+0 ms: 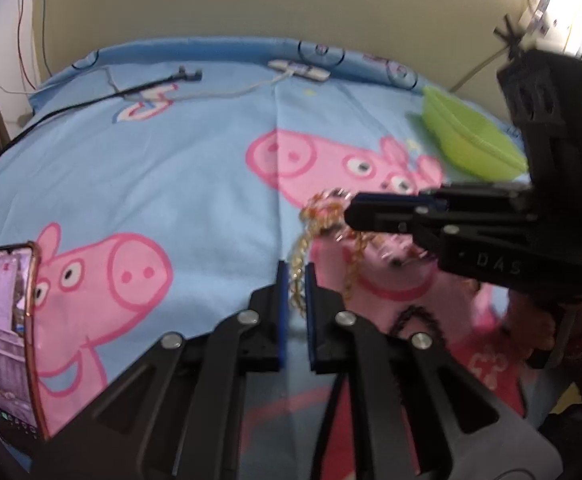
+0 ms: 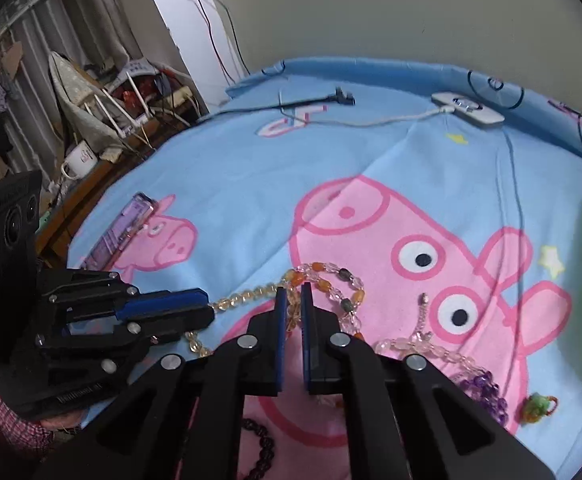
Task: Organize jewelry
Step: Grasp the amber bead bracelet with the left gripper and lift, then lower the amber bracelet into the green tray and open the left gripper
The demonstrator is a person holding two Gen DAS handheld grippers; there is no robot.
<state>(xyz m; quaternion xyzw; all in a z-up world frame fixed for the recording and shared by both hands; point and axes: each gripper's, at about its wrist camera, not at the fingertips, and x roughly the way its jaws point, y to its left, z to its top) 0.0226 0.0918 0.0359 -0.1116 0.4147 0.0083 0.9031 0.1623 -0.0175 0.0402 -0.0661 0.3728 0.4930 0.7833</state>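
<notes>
1. The left gripper (image 1: 295,270) points down at a bed covered by a blue cartoon-pig sheet (image 1: 195,168); its blue pads are drawn in narrow on a yellow bead strand (image 1: 297,276) that runs up between them.
2. The right gripper (image 2: 293,294) is likewise closed, its pads pinching an orange and clear bead strand (image 2: 331,274) that loops away just ahead of and to the right of its tips.
3. The two grippers sit close together on the same tangle of jewelry: seen from the left wrist, the right gripper reaches in from the right, just ahead of the left one's tips; from the right wrist, the left gripper comes in from the left, its tip beside the yellow beads.
4. To the right of the right gripper lie a clear bead chain (image 2: 419,344), purple beads (image 2: 487,392) and a small green charm (image 2: 537,404).
5. A dark bead bracelet (image 2: 265,446) lies below the right gripper's body, near the frame's bottom.
6. A green bowl (image 1: 471,140) sits well ahead and to the right of the left gripper.
7. A phone (image 1: 9,340) lies far to the left gripper's left.
</notes>
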